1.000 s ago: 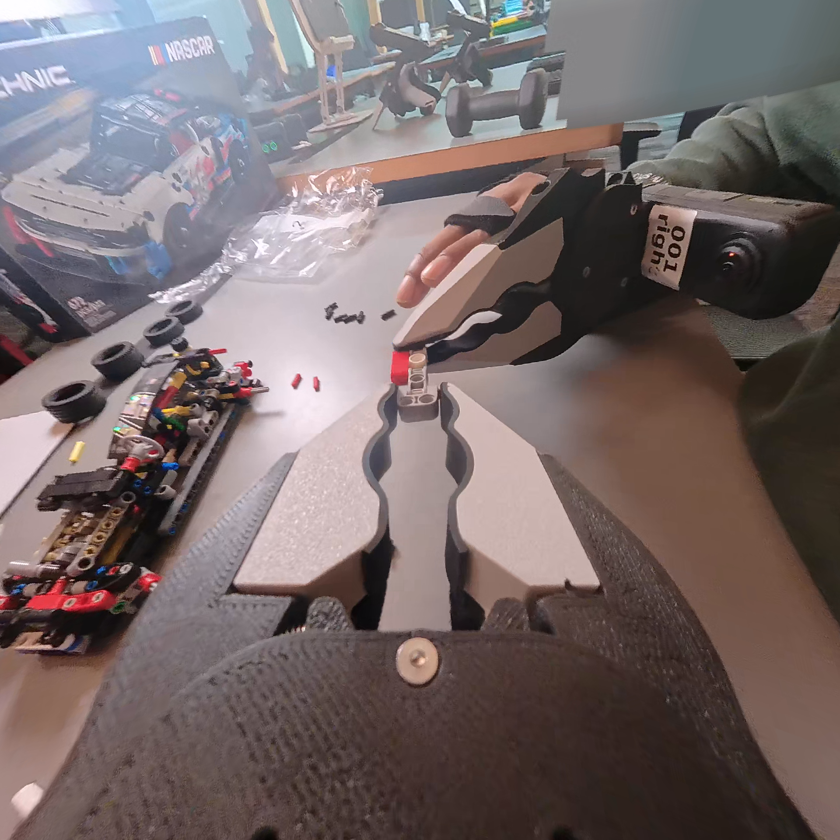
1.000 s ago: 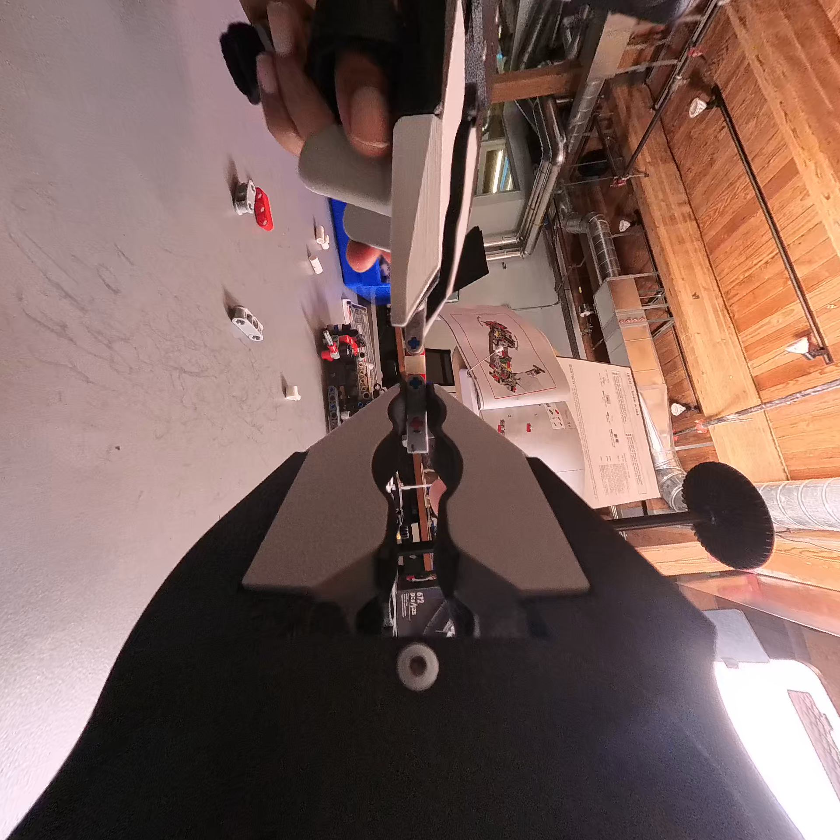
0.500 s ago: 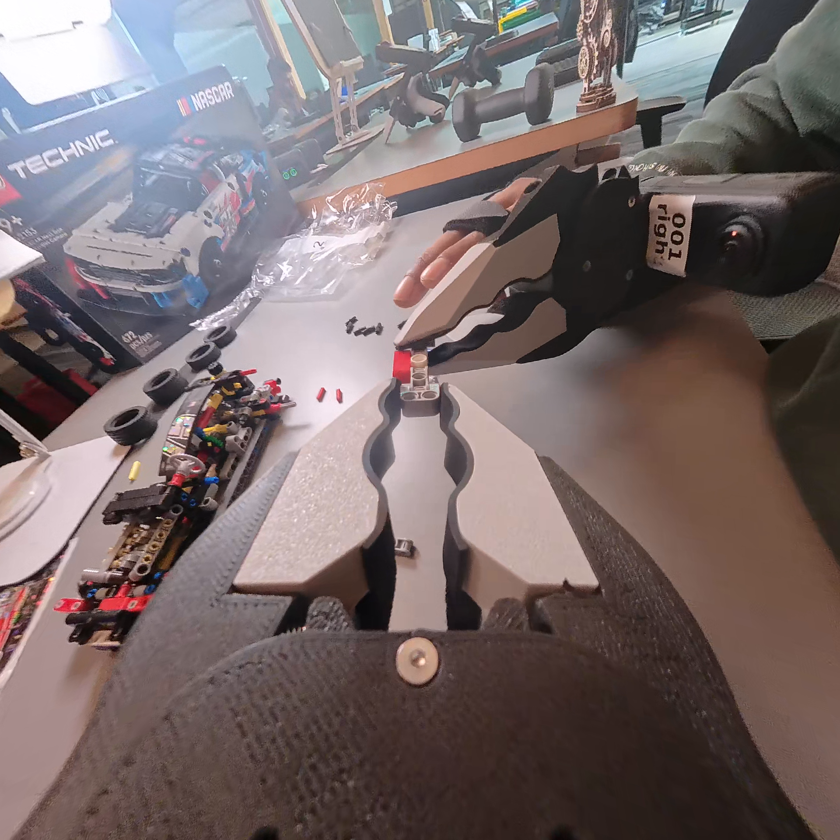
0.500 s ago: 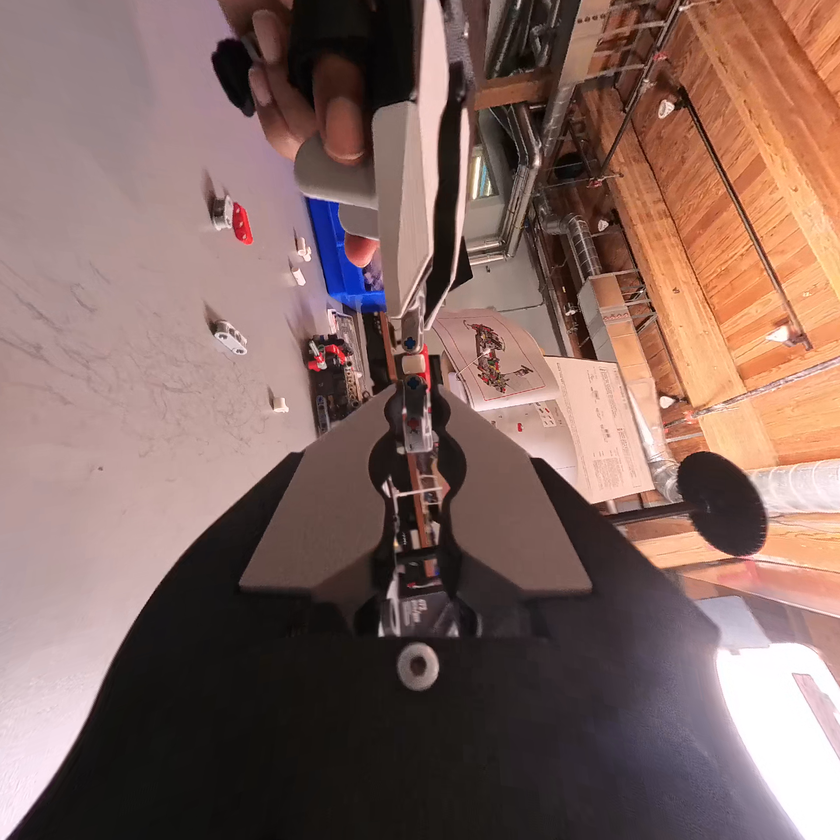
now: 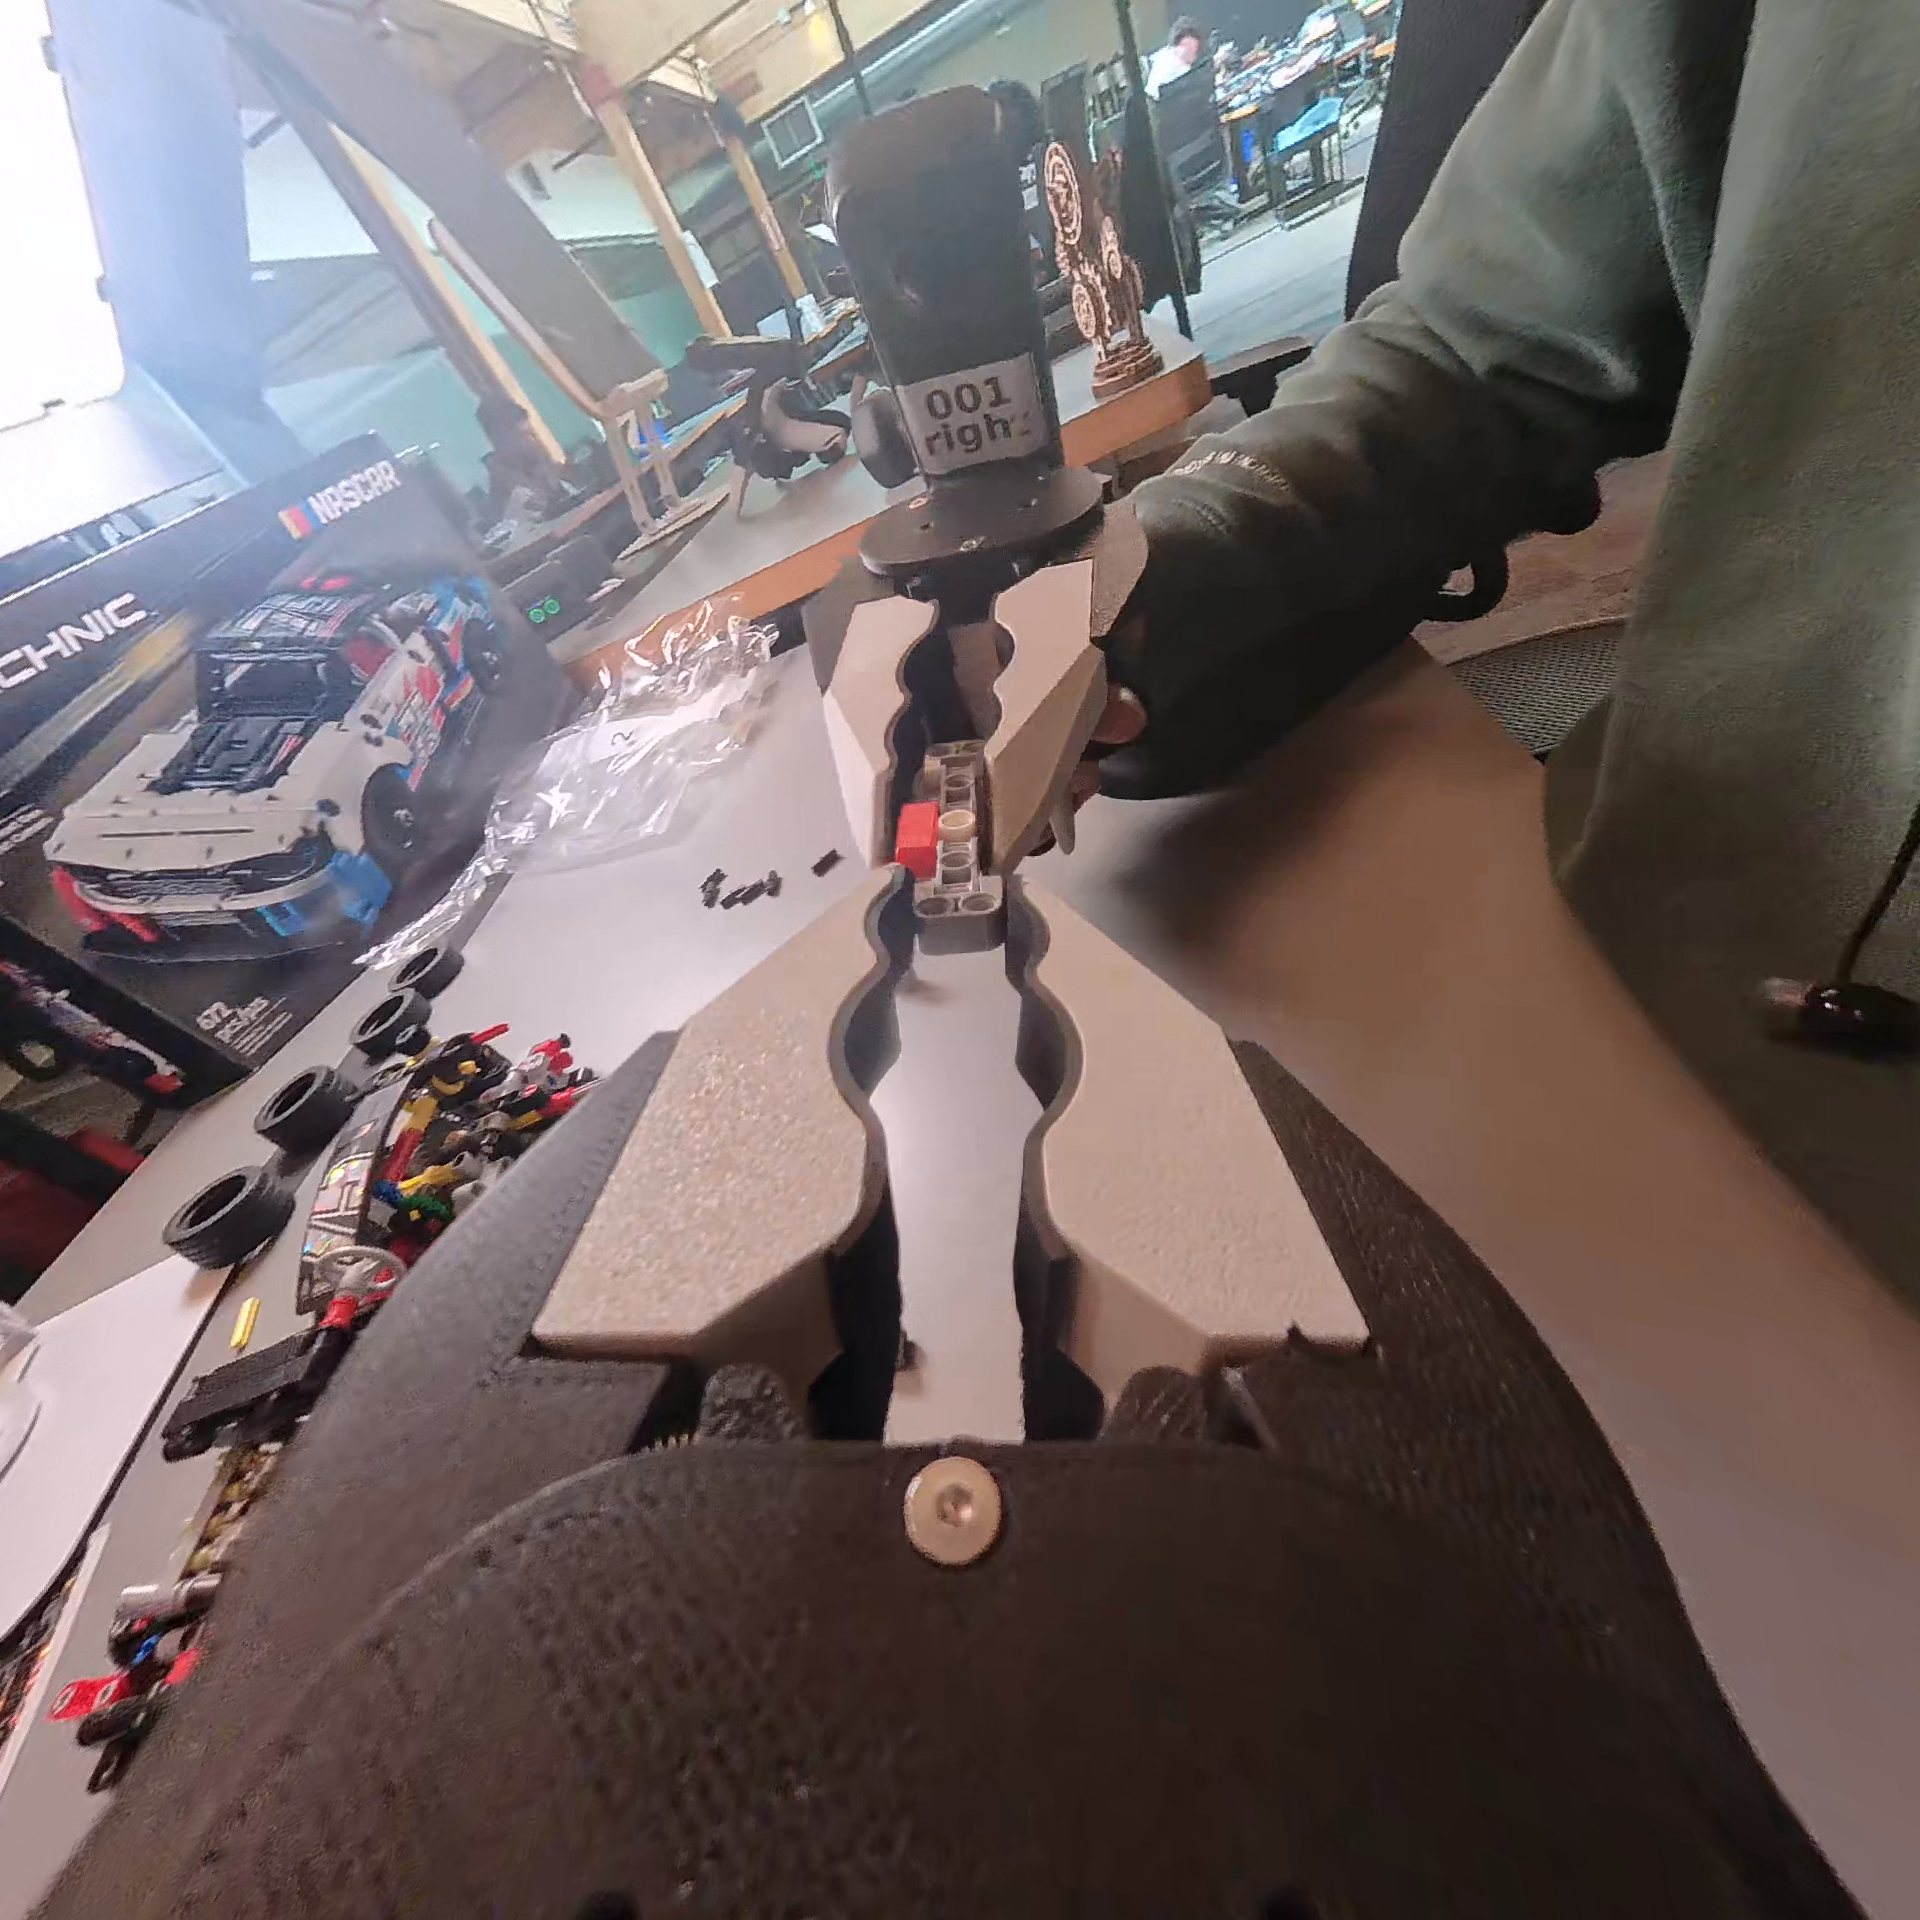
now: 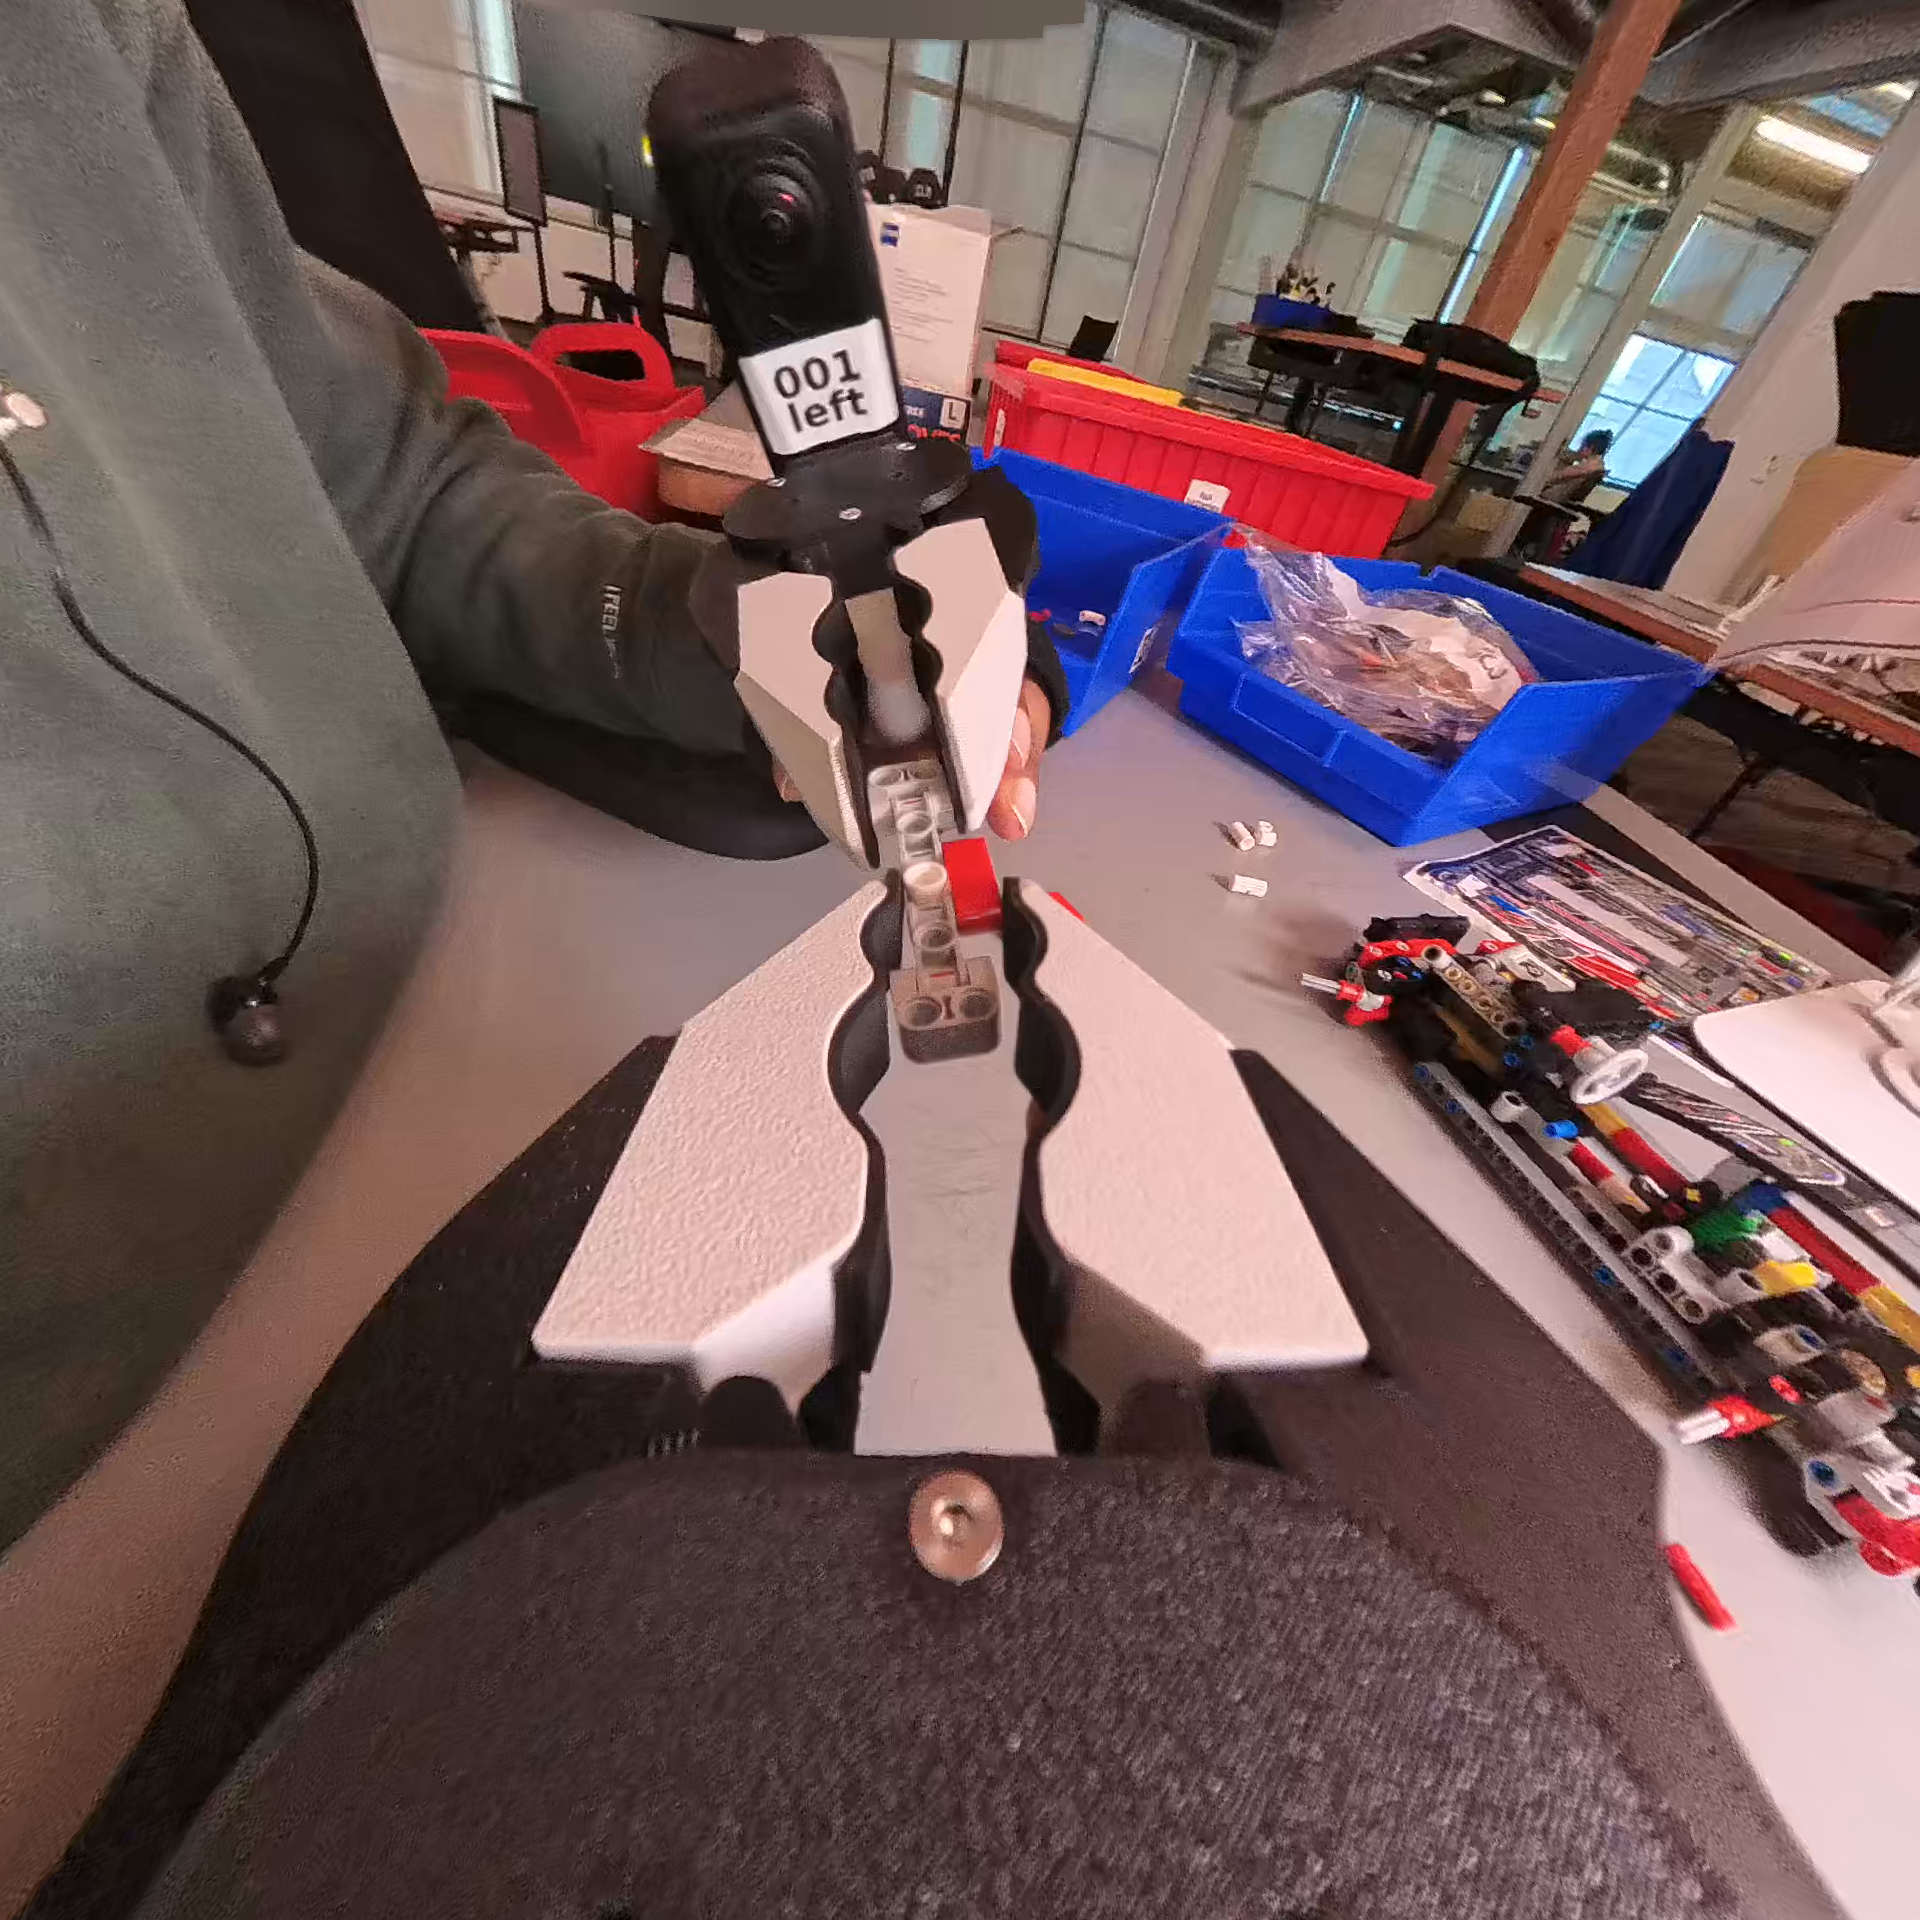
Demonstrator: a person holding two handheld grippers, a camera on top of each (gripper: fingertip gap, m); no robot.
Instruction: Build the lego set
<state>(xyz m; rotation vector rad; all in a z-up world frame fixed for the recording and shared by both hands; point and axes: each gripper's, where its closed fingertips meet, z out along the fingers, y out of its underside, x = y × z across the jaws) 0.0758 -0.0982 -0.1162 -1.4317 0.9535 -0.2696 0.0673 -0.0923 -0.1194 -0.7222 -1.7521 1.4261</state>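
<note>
A small grey Technic sub-assembly [image 5: 956,883] with a red piece [image 5: 914,831] on its side is held in the air above the grey table [image 5: 644,935]. My left gripper [image 5: 951,909] is shut on its near grey end. My right gripper [image 5: 940,821] faces it tip to tip from the far side and is shut on the far grey beam. In the right wrist view my right gripper [image 6: 945,920] grips the grey connector [image 6: 943,1003], with the red piece [image 6: 971,883] beside it and my left gripper [image 6: 899,821] opposite.
The part-built car chassis [image 5: 416,1174] lies at the left, also in the right wrist view [image 6: 1662,1143]. Black tyres [image 5: 312,1101], the set's box [image 5: 239,748], a plastic bag [image 5: 623,748] and black pins [image 5: 743,888] lie beyond. Blue bins [image 6: 1403,707], the booklet [image 6: 1610,914] and white pins [image 6: 1247,842] are there too. My two grippers' fingertips are within a few centimetres of each other.
My right gripper has rolled about a quarter turn from lying sideways to upright, facing my left gripper head-on. Both have stayed shut on the small assembly, which now sits higher above the table.
</note>
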